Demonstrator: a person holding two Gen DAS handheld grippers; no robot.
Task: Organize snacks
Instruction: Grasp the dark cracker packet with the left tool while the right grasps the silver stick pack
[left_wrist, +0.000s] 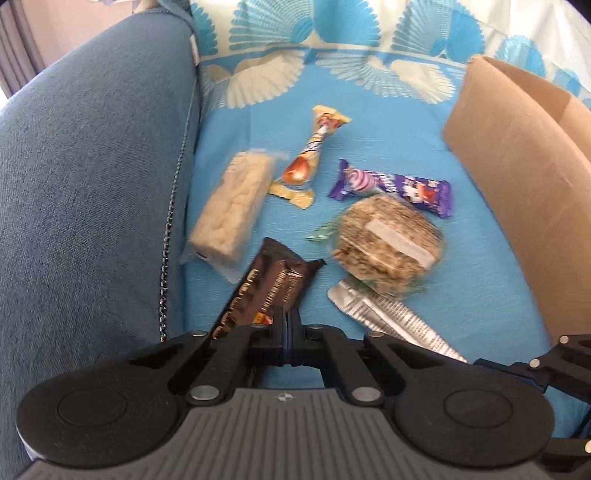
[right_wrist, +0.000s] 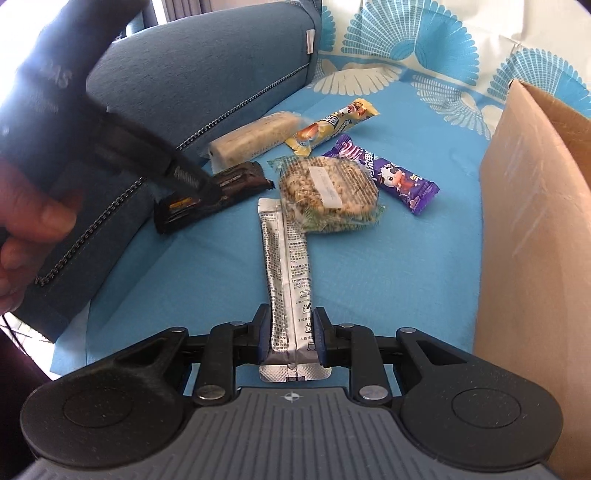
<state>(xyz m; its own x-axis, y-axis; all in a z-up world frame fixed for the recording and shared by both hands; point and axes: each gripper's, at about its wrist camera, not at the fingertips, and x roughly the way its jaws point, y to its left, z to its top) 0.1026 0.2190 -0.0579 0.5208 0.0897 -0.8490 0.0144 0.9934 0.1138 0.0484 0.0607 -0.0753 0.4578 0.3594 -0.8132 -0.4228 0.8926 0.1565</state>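
Silver sachet (right_wrist: 290, 280): flat on the blue cloth (right_wrist: 424, 277), long axis running straight away from the right gripper (right_wrist: 290, 336), near sealed end toward the camera, far end tucked under the round cereal cake (right_wrist: 328, 194). The right gripper's jaws are clamped on the sachet's near end, 1 pad on each long edge. Only the right wrist view shows this grip; the left wrist view shows the sachet (left_wrist: 388, 317) lying diagonally, with just a part of the right gripper at the frame's edge.

Brown bar (left_wrist: 266, 291): long axis pointing up and right from the left gripper (left_wrist: 288, 328), whose jaws are together, pinching the bar's wrapper. The right wrist view shows that bar (right_wrist: 221, 188) from the side, plus a hand (right_wrist: 33, 236).

Beyond: pale rice bar (left_wrist: 232, 210), yellow wrapper (left_wrist: 310, 155), purple wrapper (left_wrist: 395, 186). Cardboard box (right_wrist: 535, 221) at right.
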